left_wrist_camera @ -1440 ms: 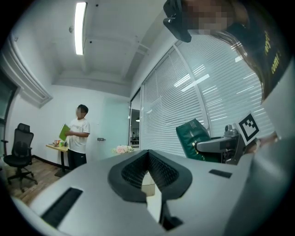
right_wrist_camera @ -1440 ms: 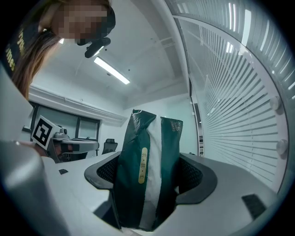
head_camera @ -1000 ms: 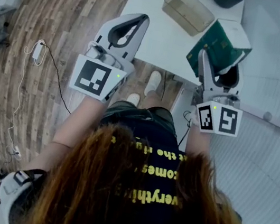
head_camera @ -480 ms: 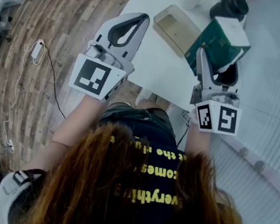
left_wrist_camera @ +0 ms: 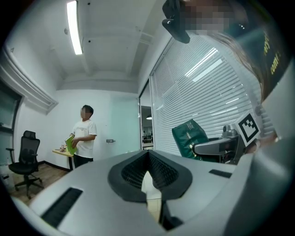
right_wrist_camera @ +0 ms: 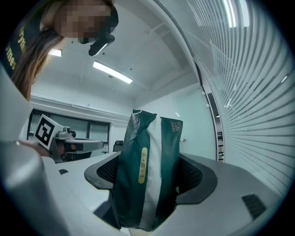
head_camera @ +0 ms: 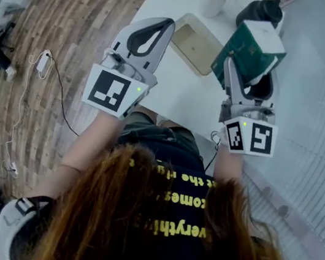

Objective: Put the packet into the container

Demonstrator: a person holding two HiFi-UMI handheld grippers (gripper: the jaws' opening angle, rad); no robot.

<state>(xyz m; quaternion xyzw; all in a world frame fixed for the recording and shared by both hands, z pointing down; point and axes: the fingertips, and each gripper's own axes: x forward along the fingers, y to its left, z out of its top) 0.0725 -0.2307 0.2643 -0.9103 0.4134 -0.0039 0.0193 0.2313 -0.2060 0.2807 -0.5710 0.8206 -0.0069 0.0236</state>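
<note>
The packet [head_camera: 253, 47], a dark green pouch with a white end panel, is held up in the air by the right gripper [head_camera: 241, 78]. The right gripper view shows both jaws pressed against its lower part, with the gusseted body standing upright between them and rising well above the grip. The left gripper [head_camera: 159, 27] is raised beside it with its jaws drawn together and nothing between them.

The container [head_camera: 205, 30], a shallow clear rectangular tray, lies empty on the white table [head_camera: 183, 102]. It is ahead of both grippers and a little left of the packet. A vase [head_camera: 212, 3] and a dark jug [head_camera: 262, 10] stand just behind it.

The step in hand appears to be the carry towards the tray. To do it well:

- **Approach:** the right gripper should move forward and left until the packet hangs over the middle of the tray, not its near rim.
- **Orientation:** the pouch looks taller than the tray is deep, so it probably needs tipping onto a broad face. Its long side should run along the tray's long side (the tray sits at an angle to the table edge, so the wrist has to turn to match).
- **Release:** lower until the packet's bottom edge touches the tray floor, and only then let the jaws part. Dropping it from a height could make it bounce out or push the light tray along the table.
- **Clearance:** keep the top of the packet away from the vase and jug on the way in.
- **Left gripper:** being empty, it could steady the near wall of the tray if the tray looks likely to slide
</note>
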